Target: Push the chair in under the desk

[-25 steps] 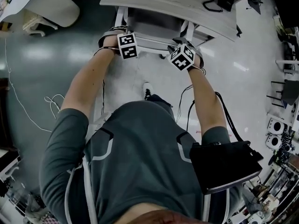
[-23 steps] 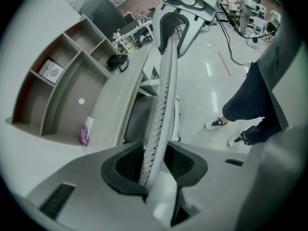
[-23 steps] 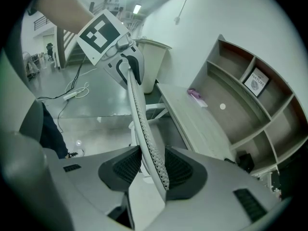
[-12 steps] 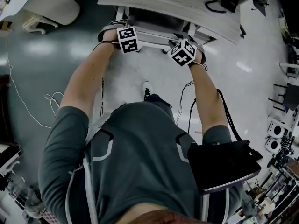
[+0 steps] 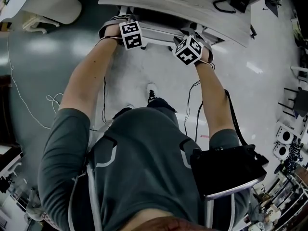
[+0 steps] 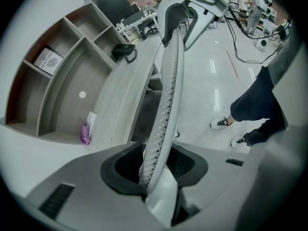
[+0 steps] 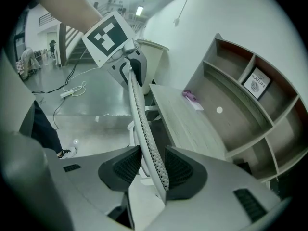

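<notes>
Desk (image 5: 178, 4) ahead | left tongs (image 6: 155, 167) half-closed, clamping chair back (image 6: 168, 90) | right tongs (image 7: 153, 167) same

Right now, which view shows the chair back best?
Left gripper view: the chair back runs edge-on up most of the frame. The right gripper view shows a shorter stretch; the head view only a strip.

text: "nature" | on: white card (image 6: 48, 60) | where: upper compartment of shelf (image 6: 72, 105) | smaller print: unreadable
</notes>
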Demonstrator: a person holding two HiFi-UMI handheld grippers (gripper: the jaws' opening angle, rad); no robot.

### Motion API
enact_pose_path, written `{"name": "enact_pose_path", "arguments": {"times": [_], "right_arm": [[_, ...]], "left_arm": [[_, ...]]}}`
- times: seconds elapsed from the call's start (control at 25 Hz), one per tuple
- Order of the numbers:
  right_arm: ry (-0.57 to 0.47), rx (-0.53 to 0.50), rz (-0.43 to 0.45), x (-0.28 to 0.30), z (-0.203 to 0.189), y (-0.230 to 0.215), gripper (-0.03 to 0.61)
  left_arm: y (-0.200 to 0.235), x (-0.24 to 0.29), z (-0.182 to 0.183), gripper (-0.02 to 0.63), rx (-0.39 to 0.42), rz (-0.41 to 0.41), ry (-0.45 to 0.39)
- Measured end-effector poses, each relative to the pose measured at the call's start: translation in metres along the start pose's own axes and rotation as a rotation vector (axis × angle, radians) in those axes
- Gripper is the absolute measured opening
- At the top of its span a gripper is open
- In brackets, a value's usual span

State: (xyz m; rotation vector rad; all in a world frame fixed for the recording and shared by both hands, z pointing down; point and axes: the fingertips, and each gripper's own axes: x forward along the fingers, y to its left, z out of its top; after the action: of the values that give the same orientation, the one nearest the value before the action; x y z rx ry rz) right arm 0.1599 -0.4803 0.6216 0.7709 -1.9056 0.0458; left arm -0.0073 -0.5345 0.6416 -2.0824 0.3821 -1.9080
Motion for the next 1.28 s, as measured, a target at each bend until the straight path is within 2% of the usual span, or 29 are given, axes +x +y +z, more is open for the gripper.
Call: {"name": "enact_pose_path", "arguments": {"times": [0.2,0.48,1.28], "right_arm": [[-0.003,0.004,-0.004,0.005,0.004,-0.01,0.166],[-0.003,0.008,-0.008,0.009,0.011,-0.029,0.166],[-0.016,0.008,-0.004,0.013,0.015,-0.039,0.169]], "left_arm": [[0.012,0.004,0.001,0.147,-0.009,0.025,0.004],[0.033,0.008,0.003,0.147,-0.016,0.021,0.021],[0.046,0.018,0.002,0.153,0.0,-0.004,0.065]]}}
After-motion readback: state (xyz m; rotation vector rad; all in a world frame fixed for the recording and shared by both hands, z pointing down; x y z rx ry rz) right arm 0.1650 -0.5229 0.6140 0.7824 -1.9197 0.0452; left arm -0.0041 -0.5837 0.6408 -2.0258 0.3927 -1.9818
